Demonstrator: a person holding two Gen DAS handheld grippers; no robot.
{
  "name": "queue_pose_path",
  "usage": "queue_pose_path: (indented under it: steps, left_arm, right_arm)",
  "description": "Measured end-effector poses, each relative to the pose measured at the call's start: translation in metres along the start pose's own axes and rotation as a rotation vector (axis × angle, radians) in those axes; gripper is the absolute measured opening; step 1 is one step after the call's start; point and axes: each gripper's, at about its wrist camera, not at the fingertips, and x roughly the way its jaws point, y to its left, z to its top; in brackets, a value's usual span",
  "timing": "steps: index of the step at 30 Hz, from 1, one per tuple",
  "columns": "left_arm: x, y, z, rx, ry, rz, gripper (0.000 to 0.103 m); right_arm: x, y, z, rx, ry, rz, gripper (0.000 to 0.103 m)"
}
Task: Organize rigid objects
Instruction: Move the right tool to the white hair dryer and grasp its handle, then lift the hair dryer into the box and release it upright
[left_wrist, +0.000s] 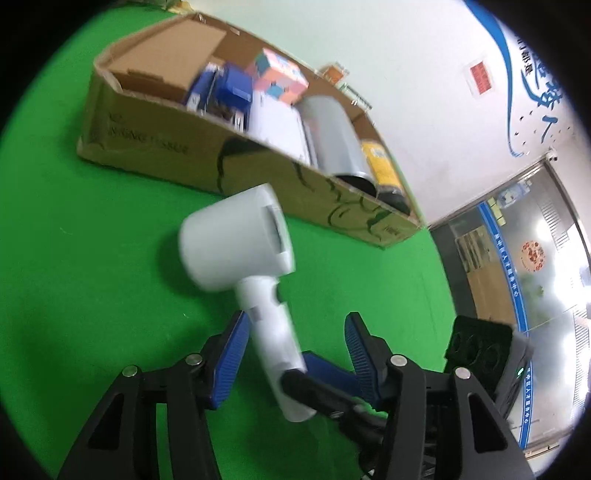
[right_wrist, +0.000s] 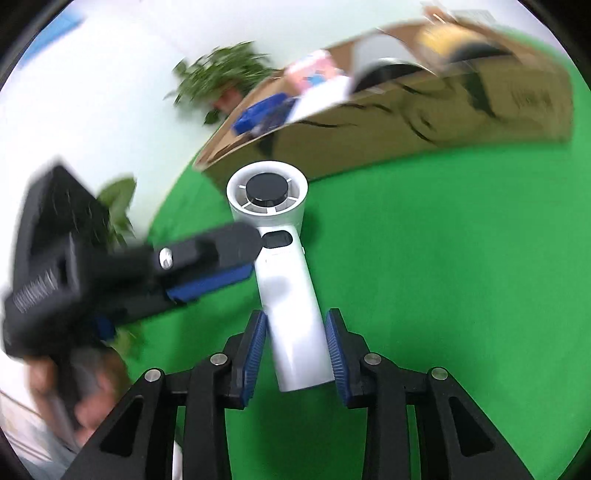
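Note:
A white hair dryer (left_wrist: 236, 240) hangs above the green table (left_wrist: 92, 258), its round head toward the cardboard box (left_wrist: 166, 140). My right gripper (right_wrist: 296, 343) is shut on the lower handle of the hair dryer (right_wrist: 291, 325), with a blue pad on each side. In the left wrist view, one black finger (left_wrist: 314, 387) of the right gripper crosses the handle's end. My left gripper (left_wrist: 297, 343) is open around the handle higher up: the left pad lies against it, the right pad stands apart. From the right wrist view, the left gripper's fingers (right_wrist: 207, 254) reach in from the left.
The open cardboard box (right_wrist: 406, 122) holds blue boxes (left_wrist: 229, 88), a pink box (left_wrist: 277, 77), a grey cylinder (left_wrist: 336, 136) and a yellow-and-black can (left_wrist: 384, 173). Green plants (right_wrist: 221, 77) stand by the white wall. A person's hand (right_wrist: 85, 398) holds the left gripper.

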Motion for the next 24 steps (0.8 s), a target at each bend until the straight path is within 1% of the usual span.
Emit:
queue_pose_path:
  steps: [3, 5, 7, 9, 10, 12, 14, 15, 16, 20, 22, 24]
  left_arm:
    - [0.014, 0.009, -0.001, -0.039, 0.040, -0.014, 0.052]
    - [0.021, 0.012, -0.002, -0.050, 0.057, -0.018, 0.052]
    - [0.024, 0.011, -0.002, -0.044, 0.065, -0.024, 0.052]
    - [0.026, 0.015, -0.001, -0.062, 0.079, -0.038, 0.052]
    - [0.029, 0.016, 0.000, -0.071, 0.087, -0.044, 0.051]
    - [0.030, 0.017, 0.001, -0.075, 0.091, -0.038, 0.042]
    - [0.033, 0.017, 0.001, -0.067, 0.111, -0.051, 0.036]
    - [0.036, 0.015, -0.001, -0.063, 0.122, -0.058, 0.031]
    - [0.038, 0.013, -0.002, -0.053, 0.133, -0.063, 0.030]
    - [0.035, 0.006, -0.004, -0.025, 0.114, -0.022, 0.030]
    - [0.025, 0.003, -0.003, -0.020, 0.085, -0.019, 0.030]
    - [0.010, -0.004, 0.000, 0.000, 0.043, -0.008, 0.030]
  right_arm:
    - [-0.007, -0.011, 0.000, 0.069, 0.006, 0.025, 0.034]
    - [-0.010, -0.010, -0.001, 0.055, -0.002, 0.001, 0.037]
    - [-0.014, 0.006, -0.002, -0.066, -0.019, -0.100, 0.037]
    - [-0.010, 0.019, -0.006, -0.158, -0.012, -0.145, 0.038]
    - [-0.009, 0.021, -0.008, -0.173, -0.006, -0.155, 0.038]
    - [-0.003, 0.030, -0.011, -0.230, 0.012, -0.205, 0.036]
    - [0.002, 0.035, -0.018, -0.270, 0.022, -0.270, 0.030]
    - [0.001, 0.035, -0.020, -0.274, 0.020, -0.276, 0.030]
    - [0.001, 0.037, -0.021, -0.279, 0.016, -0.282, 0.030]
    - [0.001, 0.043, -0.028, -0.303, -0.002, -0.314, 0.028]
    - [0.003, 0.053, -0.029, -0.327, -0.035, -0.327, 0.028]
    - [-0.004, 0.064, -0.031, -0.357, -0.083, -0.322, 0.028]
